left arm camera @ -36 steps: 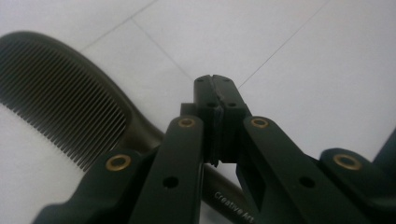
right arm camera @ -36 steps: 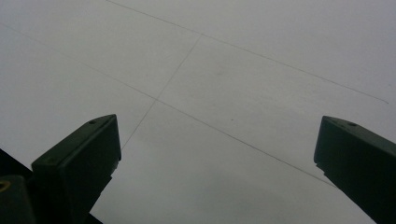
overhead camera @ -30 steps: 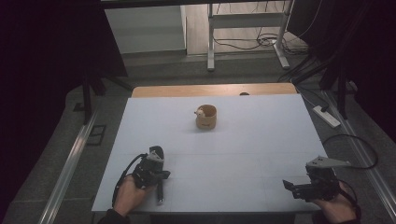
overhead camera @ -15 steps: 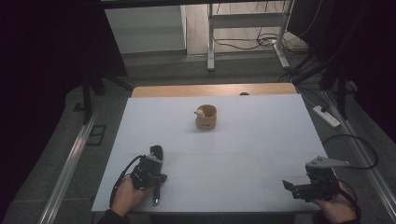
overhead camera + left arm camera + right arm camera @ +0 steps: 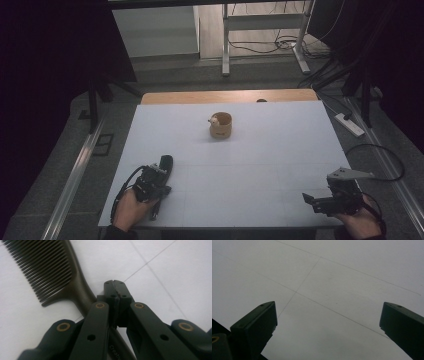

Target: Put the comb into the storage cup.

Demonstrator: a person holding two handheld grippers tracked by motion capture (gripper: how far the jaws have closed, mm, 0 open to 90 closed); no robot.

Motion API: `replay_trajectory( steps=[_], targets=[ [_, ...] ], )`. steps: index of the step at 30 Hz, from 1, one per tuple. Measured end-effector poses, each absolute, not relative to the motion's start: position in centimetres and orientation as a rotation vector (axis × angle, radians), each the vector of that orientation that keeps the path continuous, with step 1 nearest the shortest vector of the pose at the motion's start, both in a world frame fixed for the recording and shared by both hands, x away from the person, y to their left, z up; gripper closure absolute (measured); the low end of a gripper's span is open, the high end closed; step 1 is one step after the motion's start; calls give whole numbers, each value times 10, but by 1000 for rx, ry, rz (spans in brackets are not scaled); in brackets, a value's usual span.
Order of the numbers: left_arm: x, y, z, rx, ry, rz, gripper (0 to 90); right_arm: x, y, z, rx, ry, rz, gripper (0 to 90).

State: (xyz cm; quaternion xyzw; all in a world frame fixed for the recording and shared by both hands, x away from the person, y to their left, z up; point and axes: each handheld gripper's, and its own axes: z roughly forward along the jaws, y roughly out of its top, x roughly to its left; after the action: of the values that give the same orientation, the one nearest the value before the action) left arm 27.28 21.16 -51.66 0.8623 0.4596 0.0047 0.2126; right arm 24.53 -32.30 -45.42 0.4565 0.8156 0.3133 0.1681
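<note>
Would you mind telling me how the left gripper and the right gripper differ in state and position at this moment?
The left gripper has its jaws shut together, with the handle of a dark comb passing beneath them; whether they pinch it is unclear. The right gripper stands wide open over bare table, nothing between its jaws. The left sits at the table's near left, the right at its near right corner. Both are black, hand-held and low over the white surface.

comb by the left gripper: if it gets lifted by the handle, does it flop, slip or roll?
The comb looks like one-piece moulded plastic, so probably stiff, though its thin teeth may flex. It lies flat on the table, so it is unlikely to roll. The handle looks smooth and narrow and passes under the left gripper, whose jaws are shut; a grip there might pivot or slip.
</note>
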Motion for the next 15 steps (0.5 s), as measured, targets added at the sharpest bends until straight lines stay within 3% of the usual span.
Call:
replay_trajectory(
  steps=[15],
  targets=[
    [278,247,-518,2359,1383,116,883,246,-323,-454,1301,2323,889,19]
  ],
)
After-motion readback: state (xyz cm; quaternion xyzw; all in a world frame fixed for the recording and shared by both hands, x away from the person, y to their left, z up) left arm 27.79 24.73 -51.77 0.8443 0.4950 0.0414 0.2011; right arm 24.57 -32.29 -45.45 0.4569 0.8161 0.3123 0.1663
